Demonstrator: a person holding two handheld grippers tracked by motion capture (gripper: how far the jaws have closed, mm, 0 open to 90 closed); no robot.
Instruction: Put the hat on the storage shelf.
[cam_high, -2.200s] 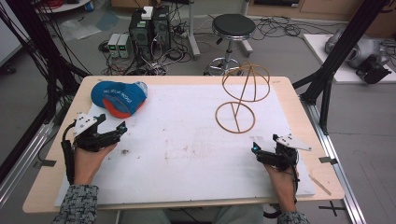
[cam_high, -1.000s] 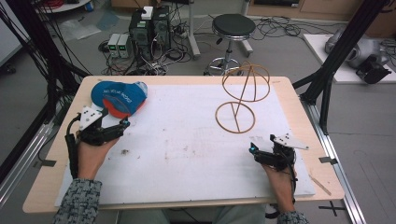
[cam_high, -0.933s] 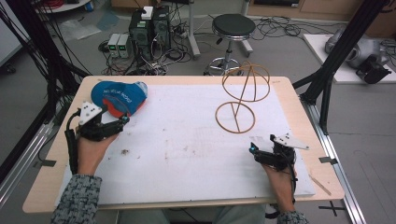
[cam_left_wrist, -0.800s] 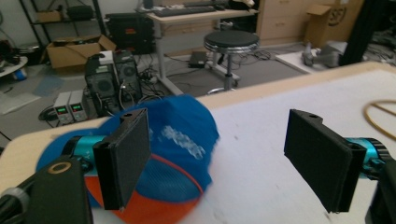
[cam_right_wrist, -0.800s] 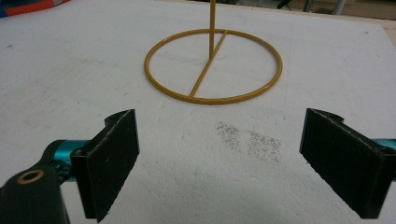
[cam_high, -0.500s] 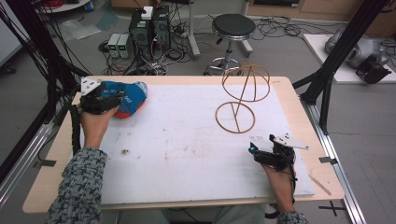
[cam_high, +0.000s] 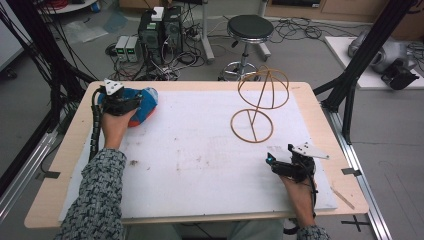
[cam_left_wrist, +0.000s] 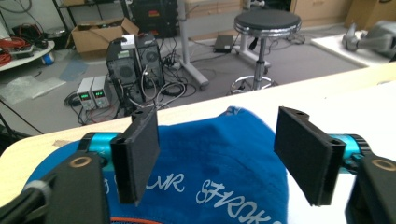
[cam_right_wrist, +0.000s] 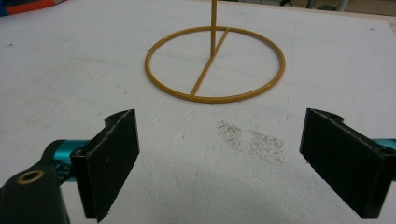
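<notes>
Under your left hand-held gripper (cam_high: 131, 103): blue cap (cam_left_wrist: 219, 172) lay on the surface (cam_high: 200, 150), crown between the jaws.
Left jaws: apart, just been closing, pads not yet pressing.
Right hand-held gripper (cam_right_wrist: 219, 163): jaws apart, nothing between, wire stand (cam_right_wrist: 215, 63) ahead.
Handling: soft, light fabric; you should pinch the crown.

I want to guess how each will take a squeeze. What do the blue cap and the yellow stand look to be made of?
The blue cap looks like soft woven fabric, matte: it creases, sags and carries printed white lettering. The yellow stand seems thin rigid wire or rod, perhaps painted metal, with a smooth, faintly glossy finish: even-thickness hoops joined by a straight post. Whether it is metal or plastic is unclear.
</notes>
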